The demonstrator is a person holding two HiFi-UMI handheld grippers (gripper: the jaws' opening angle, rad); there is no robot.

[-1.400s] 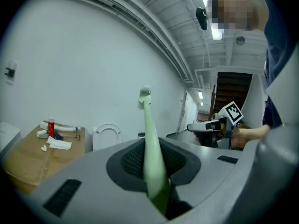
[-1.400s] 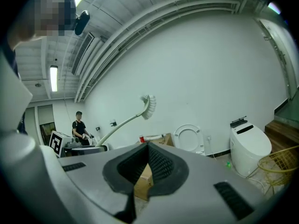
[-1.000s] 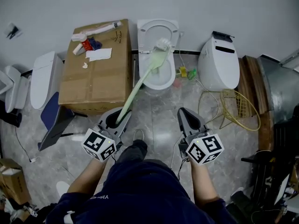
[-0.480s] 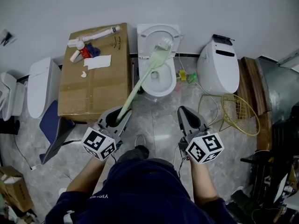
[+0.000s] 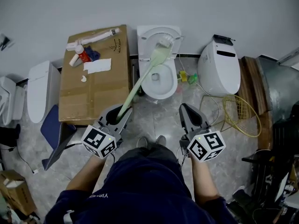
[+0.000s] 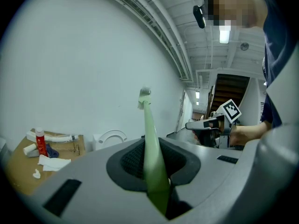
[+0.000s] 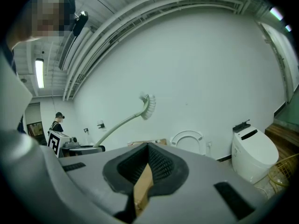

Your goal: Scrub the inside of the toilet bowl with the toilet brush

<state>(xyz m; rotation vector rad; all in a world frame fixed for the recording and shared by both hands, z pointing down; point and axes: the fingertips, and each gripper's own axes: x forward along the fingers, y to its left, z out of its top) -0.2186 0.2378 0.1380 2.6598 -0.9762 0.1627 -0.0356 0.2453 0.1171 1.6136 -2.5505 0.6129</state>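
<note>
We note the toilet bowl open, seat up, no brush inside it: scrubbing looks not yet begun, so the whole job is left. The toilet brush slants up from the left gripper, whose jaws are clamped on the green handle's low end; the bristle head is in the air over the bowl's back. The right gripper is held level alongside, jaws pressed together, holding nothing
</note>
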